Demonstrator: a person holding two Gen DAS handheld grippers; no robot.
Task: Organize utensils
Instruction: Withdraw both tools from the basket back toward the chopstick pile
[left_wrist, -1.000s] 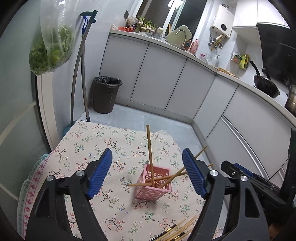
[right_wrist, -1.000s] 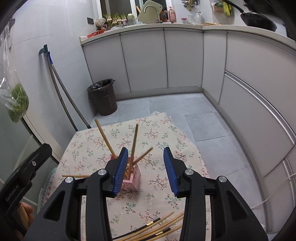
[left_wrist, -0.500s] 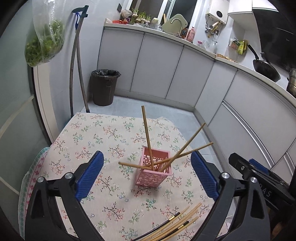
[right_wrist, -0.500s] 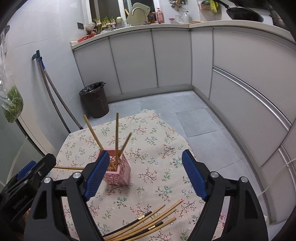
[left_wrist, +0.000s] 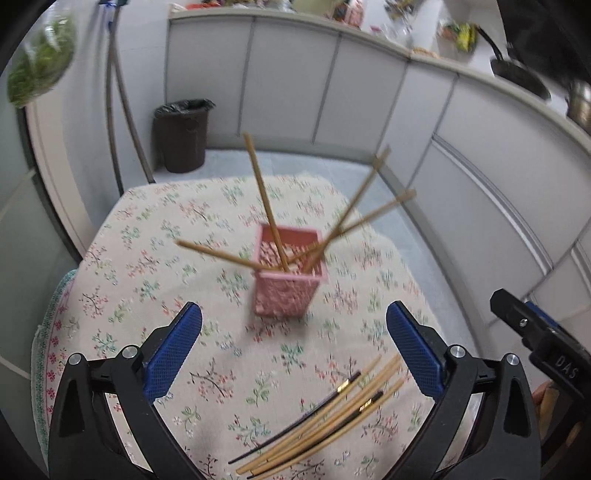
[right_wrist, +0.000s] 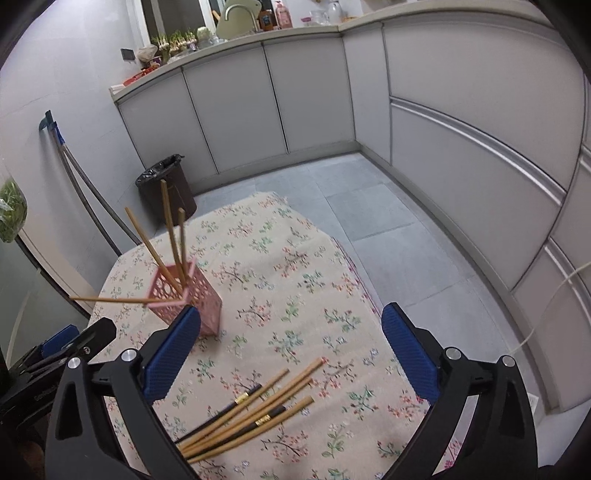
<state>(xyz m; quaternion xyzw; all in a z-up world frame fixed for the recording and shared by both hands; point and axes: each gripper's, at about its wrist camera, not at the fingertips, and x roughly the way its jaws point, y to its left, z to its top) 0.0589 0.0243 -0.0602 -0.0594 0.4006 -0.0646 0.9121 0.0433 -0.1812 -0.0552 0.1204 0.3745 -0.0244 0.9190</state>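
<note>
- Biggest risk, my read: pink holder (right_wrist: 186, 295) tipping. It was small and light-looking, with four bamboo chopsticks (left_wrist: 266, 205) splayed out of it at wide angles, one (right_wrist: 107, 300) nearly horizontal over the rim. A gripper or stick clipping any of them could lever the holder over.
- Next risk: loose chopsticks (right_wrist: 251, 410) lay bundled and overlapping on the cloth near the front edge, some bamboo, some black with gold bands. A pinch could take two at once or roll one off the table.
- Left gripper (left_wrist: 293, 352) was wide open, empty, above the cloth between holder and pile. Right gripper (right_wrist: 290, 354) was also wide open, empty, above the pile.
- Left view was motion-blurred, so fine detail there was unreliable.
- Surface: floral tablecloth (right_wrist: 295, 273) over a small table; soft, slightly wrinkled.
- Room: kitchen, grey cabinets (right_wrist: 266, 103), tiled floor, dark trash bin (right_wrist: 166, 184), mop handles (right_wrist: 81, 188) against the wall.
</note>
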